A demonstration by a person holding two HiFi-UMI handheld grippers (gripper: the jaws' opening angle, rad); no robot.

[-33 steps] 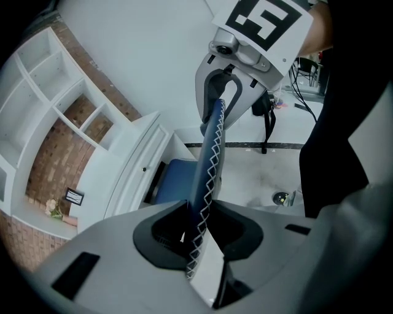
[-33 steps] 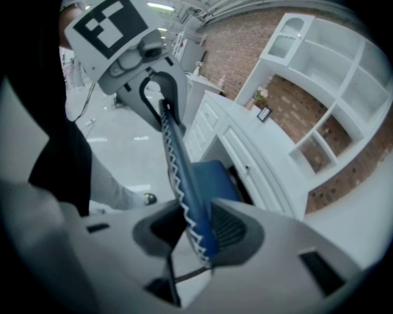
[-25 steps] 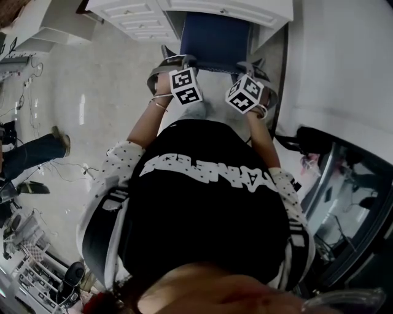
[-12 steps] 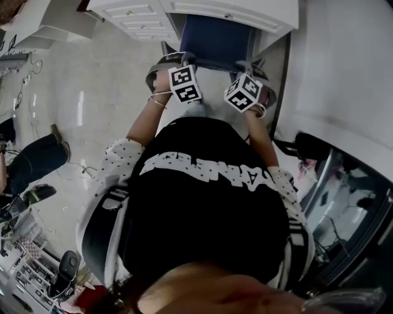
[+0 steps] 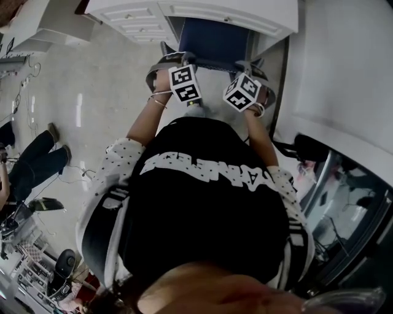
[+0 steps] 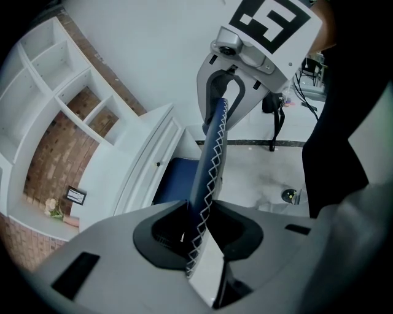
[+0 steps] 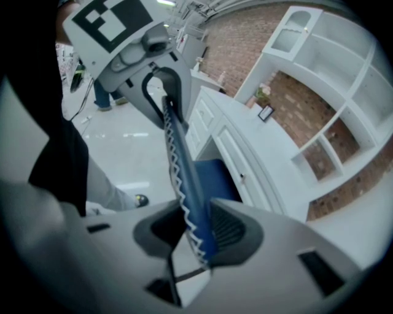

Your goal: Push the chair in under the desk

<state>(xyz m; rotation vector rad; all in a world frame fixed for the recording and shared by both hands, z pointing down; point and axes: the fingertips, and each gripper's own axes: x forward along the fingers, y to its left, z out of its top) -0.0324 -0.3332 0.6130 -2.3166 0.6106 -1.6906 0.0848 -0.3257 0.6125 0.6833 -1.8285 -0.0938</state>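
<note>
The chair has a blue seat (image 5: 215, 38) that sits partly under the white desk (image 5: 245, 13) at the top of the head view. Its blue backrest edge (image 6: 209, 162) carries white zigzag stitching. My left gripper (image 5: 167, 61) is shut on the backrest's left end, and the pads (image 6: 161, 230) pinch the stitched edge. My right gripper (image 5: 256, 66) is shut on the backrest's right end (image 7: 181, 165), which passes between its pads (image 7: 230, 232). Each gripper view shows the other gripper clamped further along the same edge. The chair's legs are hidden.
White desk drawers (image 5: 138, 24) flank the knee gap on the left. A bystander's legs (image 5: 37, 160) and cables lie on the floor at left. A white wall and dark equipment (image 5: 316, 147) stand close on the right. White shelving with brick backing (image 6: 64, 116) rises behind the desk.
Both grippers and the chair have shifted a little toward the desk, so less of the blue seat shows. The bystander's legs at left have moved.
</note>
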